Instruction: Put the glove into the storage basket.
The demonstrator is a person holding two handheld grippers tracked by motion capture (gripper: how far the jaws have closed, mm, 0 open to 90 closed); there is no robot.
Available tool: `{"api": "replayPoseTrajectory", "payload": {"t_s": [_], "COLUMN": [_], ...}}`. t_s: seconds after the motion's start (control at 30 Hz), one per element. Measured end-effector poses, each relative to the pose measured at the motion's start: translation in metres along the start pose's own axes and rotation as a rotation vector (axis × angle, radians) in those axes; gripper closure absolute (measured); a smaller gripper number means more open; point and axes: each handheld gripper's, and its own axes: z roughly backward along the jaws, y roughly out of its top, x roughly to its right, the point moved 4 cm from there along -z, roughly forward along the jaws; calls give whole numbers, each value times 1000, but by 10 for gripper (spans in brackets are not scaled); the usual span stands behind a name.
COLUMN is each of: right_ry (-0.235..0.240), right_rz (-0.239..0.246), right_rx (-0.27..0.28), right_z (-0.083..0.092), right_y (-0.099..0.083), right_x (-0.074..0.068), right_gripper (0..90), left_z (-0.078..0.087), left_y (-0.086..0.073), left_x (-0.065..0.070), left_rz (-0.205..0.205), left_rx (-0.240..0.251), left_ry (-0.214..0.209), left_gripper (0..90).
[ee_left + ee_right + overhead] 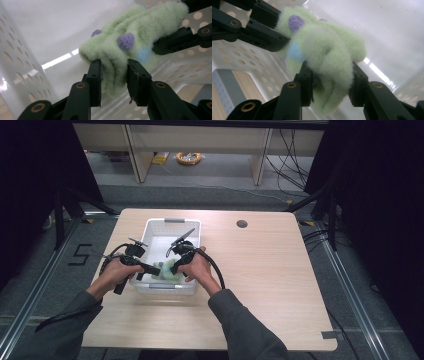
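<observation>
A fuzzy pale-green sock with purple dots and a blue patch hangs just above the floor of a white perforated basket, at its near end. My left gripper reaches in from the left. In the left gripper view, that gripper has its pads pressed on one end of the sock. From the right, my right gripper reaches into the basket. In the right gripper view, this gripper pinches the other end of the sock, which bulges between its jaws.
The basket stands left of centre on a light wooden table with a round cable hole at the back. Basket walls close in on both grippers. Black curtains and a metal frame flank the table; shelving stands beyond.
</observation>
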Motion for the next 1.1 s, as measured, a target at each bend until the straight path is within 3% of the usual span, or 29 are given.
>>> {"api": "replayPoseTrajectory", "payload": {"t_s": [0.2, 0.3, 0.47, 0.67, 0.73, 0.8, 0.9, 1.03, 1.1], "right_ry": [-67, -102, -99, -90, -81, -73, -65, -51, -48], "right_rz": [29, 49, 32, 30, 13, 18, 26, 45, 13], "right_rx": [-29, -8, 5, 51, 66, 79, 108, 159, 166], "right_z": [0, 2, 8, 20, 25, 31, 41, 56, 65], "right_y": [3, 6, 7, 8, 8, 7, 5, 0, -5], "right_x": [-3, 0, 1, 4, 3, 3, 3, 5, 4], "right_gripper": [557, 537, 520, 501, 488, 481, 466, 440, 425], "left_z": [0, 4, 14, 22, 25, 28, 32, 37, 37], "left_y": [2, 5, 11, 14, 15, 14, 13, 9, 8], "left_x": [4, 6, 9, 17, 22, 24, 34, 48, 56], "left_rz": [-37, -45, -45, -51, -33, -46, -38, -61, -62], "left_rx": [-13, -3, 53, 81, 111, 121, 156, 171, 193], "left_ry": [41, 55, 76, 60, 51, 49, 26, -5, -16], "left_gripper": [571, 552, 537, 517, 496, 465, 416, 388, 364]}}
